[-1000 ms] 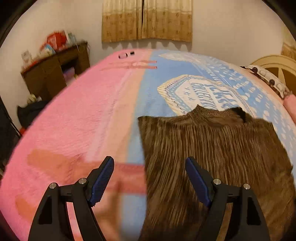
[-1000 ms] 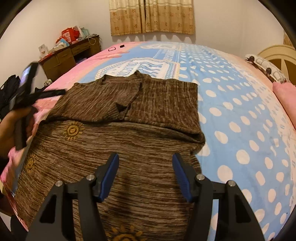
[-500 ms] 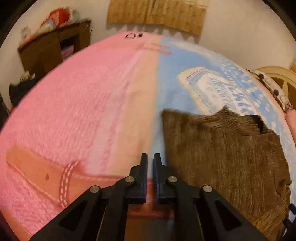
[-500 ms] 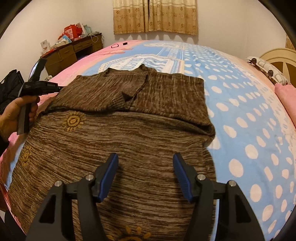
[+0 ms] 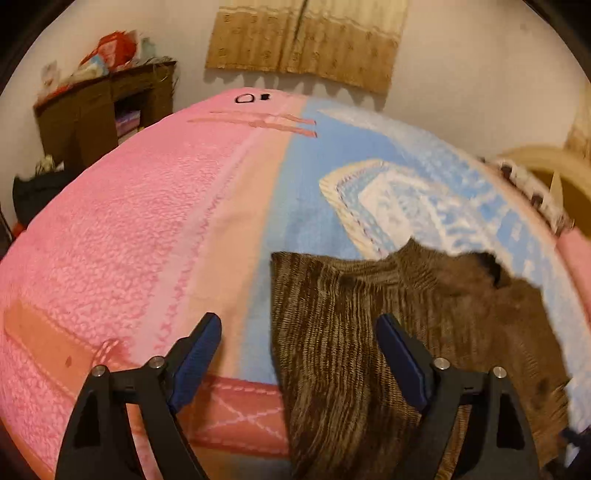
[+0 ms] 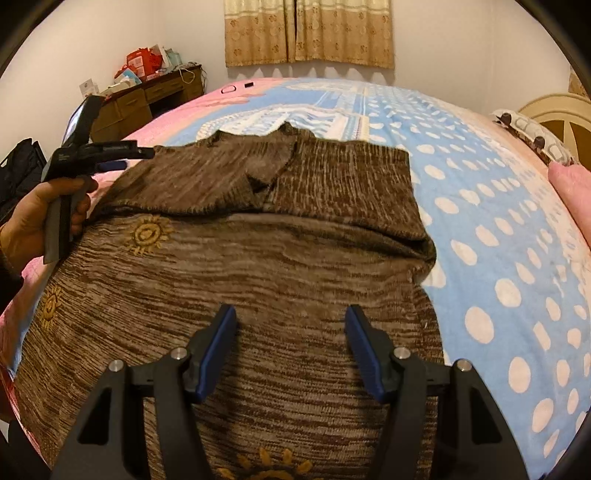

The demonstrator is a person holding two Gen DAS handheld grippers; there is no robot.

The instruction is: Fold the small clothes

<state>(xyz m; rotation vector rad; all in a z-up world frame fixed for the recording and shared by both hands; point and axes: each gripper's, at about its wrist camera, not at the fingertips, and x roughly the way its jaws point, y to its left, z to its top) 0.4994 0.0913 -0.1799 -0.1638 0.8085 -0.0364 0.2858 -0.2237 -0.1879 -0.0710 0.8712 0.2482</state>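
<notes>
Overhead, both grippers' fingers [image 6: 354, 321] spread.

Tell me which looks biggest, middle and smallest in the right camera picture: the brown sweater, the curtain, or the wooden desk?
1. brown sweater, biggest, though it lies nearest the camera.
2. curtain.
3. wooden desk, smallest; it looks only a little smaller than the curtain, so that ranking is unsure.

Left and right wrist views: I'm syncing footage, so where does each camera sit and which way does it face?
Left wrist: on the left gripper, looking across the sweater's left edge and the pink blanket; open fingers show.
Right wrist: on the right gripper, above the sweater's body; a hand shows.
Shared: sweater, curtain.
</notes>
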